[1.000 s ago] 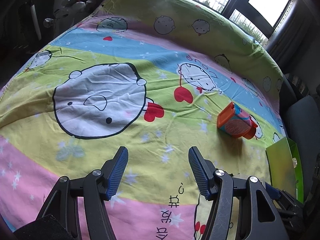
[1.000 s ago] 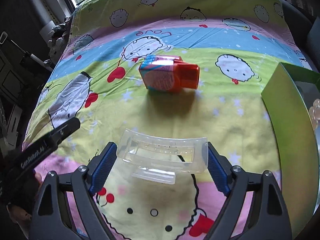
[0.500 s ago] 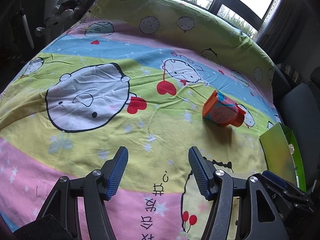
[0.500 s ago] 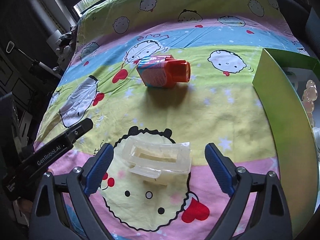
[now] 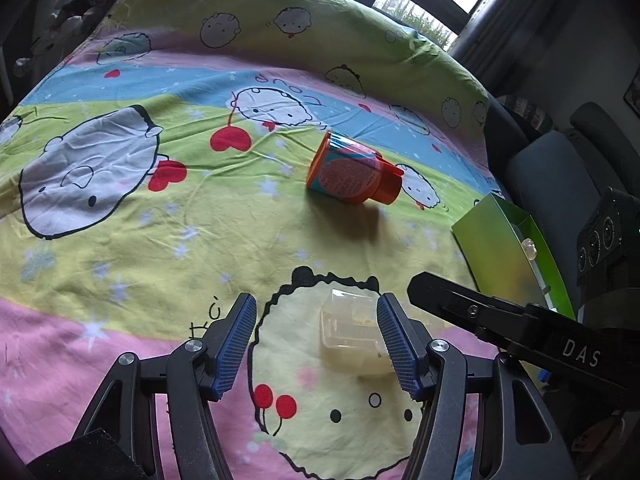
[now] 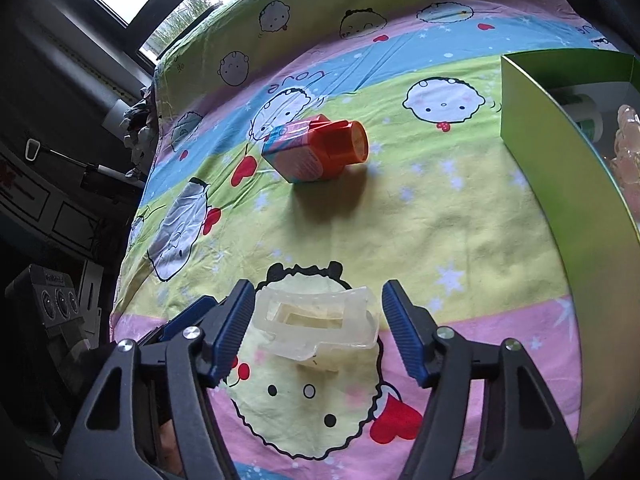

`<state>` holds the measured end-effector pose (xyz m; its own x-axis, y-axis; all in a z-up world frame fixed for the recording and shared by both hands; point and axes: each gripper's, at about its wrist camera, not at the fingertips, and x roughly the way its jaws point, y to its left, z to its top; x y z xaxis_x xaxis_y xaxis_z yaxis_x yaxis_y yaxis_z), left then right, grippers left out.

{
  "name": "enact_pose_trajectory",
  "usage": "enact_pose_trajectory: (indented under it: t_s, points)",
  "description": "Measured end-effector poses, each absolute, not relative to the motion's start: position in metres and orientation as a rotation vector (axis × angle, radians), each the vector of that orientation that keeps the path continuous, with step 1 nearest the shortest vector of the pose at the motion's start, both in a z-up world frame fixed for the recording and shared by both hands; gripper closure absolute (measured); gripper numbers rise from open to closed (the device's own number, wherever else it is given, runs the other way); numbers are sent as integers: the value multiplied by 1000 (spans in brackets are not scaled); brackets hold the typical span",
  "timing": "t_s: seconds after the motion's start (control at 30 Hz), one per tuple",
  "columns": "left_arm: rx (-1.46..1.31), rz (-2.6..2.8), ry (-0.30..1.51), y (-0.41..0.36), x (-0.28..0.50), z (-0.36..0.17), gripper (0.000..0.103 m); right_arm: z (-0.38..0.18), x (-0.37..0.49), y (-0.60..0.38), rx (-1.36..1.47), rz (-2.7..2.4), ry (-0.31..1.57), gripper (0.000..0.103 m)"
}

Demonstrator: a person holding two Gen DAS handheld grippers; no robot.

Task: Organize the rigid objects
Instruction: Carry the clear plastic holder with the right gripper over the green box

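Closing around the clear plastic tray [image 6: 316, 322] lying just below the orange bottle [image 6: 316, 148] on the bedsheet [image 6: 440, 220], the right gripper [image 6: 316, 330] is nearing but not yet pinching this light, stiff, slippery shell, best squeezed across its short walls, while the left gripper [image 5: 316, 344] is hanging half-open, empty.

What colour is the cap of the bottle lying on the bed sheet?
Orange; the cap of the bottle shows best in the right wrist view.
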<state>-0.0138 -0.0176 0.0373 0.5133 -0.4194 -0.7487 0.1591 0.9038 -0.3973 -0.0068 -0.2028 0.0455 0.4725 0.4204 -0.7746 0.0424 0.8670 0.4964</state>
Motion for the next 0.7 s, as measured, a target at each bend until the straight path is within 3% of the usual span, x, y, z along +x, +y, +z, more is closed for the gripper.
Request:
enact_pose_trajectory:
  t_s: [0.23, 0.4, 0.7]
  points:
    - [-277, -409, 981, -33, -17, 31, 40, 38, -4, -202, 496, 229, 1077, 36]
    - [-298, -457, 995, -36, -16, 28, 59, 33, -2, -196, 490, 238, 1095, 38]
    - [-278, -460, 979, -39, -19, 29, 61, 36, -4, -191, 454, 210, 1082, 39]
